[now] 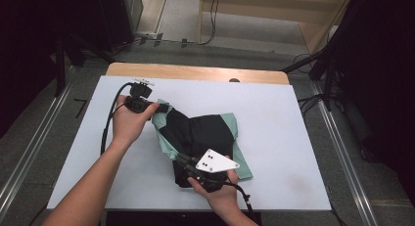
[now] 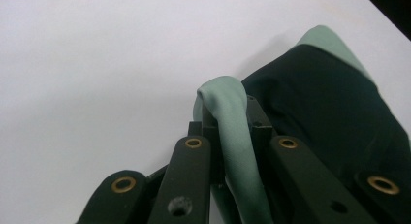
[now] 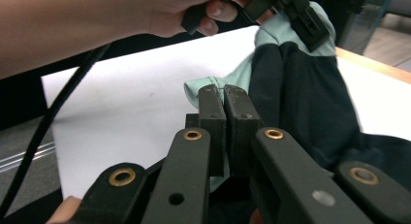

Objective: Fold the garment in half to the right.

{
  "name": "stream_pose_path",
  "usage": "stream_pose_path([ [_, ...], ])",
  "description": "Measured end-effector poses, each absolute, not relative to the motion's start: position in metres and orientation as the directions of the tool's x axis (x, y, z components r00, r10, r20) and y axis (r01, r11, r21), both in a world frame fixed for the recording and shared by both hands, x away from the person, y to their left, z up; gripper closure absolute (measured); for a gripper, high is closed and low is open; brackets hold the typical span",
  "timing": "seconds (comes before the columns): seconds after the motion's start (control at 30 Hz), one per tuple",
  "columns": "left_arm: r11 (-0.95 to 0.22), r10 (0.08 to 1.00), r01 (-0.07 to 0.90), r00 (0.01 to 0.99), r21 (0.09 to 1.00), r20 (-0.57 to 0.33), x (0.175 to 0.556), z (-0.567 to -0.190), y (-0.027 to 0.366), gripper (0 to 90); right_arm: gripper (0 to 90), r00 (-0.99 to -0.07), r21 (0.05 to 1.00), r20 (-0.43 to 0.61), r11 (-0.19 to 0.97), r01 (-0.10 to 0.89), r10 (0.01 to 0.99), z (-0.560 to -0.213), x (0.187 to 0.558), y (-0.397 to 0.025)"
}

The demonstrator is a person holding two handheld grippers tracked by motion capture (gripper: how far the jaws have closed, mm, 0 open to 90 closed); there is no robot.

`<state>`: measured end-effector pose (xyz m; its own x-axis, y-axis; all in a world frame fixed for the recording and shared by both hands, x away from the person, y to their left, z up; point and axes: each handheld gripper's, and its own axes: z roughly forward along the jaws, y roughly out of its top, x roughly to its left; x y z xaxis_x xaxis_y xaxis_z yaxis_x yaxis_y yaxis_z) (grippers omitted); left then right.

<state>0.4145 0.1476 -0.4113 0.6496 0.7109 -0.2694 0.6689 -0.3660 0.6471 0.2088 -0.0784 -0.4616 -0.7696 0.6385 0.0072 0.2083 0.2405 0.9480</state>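
A green and black garment [image 1: 200,138], lying in the middle of the white table [image 1: 293,138], is pinched at its green edges by the left hand-held gripper [image 2: 228,122] and the right hand-held gripper [image 3: 224,100], probably so that it can be folded.

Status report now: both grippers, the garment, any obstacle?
Left gripper shut on garment, green edge. Right gripper shut on its near edge. Garment bunched on white table. Nothing in the way.
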Motion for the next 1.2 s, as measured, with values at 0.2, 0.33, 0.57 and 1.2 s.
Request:
stream_pose_path([
  [0.2,-0.39,0.673,0.646,0.686,0.657,-0.275,0.416,-0.404,0.119,83.2,85.3,-0.731,0.95,0.014,0.219,0.222,0.682,-0.464,0.205,-0.103],
  [0.33,-0.393,0.645,0.639,0.704,0.661,-0.297,0.417,-0.401,0.099,83.2,85.4,-0.707,0.947,0.024,0.21,0.242,0.707,-0.468,0.202,-0.121],
  [0.57,-0.411,0.615,0.625,0.728,0.664,-0.304,0.42,-0.404,0.069,83.2,85.3,-0.657,0.938,0.05,0.191,0.29,0.752,-0.478,0.198,-0.153],
  [1.2,-0.464,0.534,0.639,0.755,0.614,-0.381,0.429,-0.453,-0.011,78.3,85.2,-0.519,0.855,0.099,0.194,0.481,0.849,-0.514,0.186,-0.202],
])
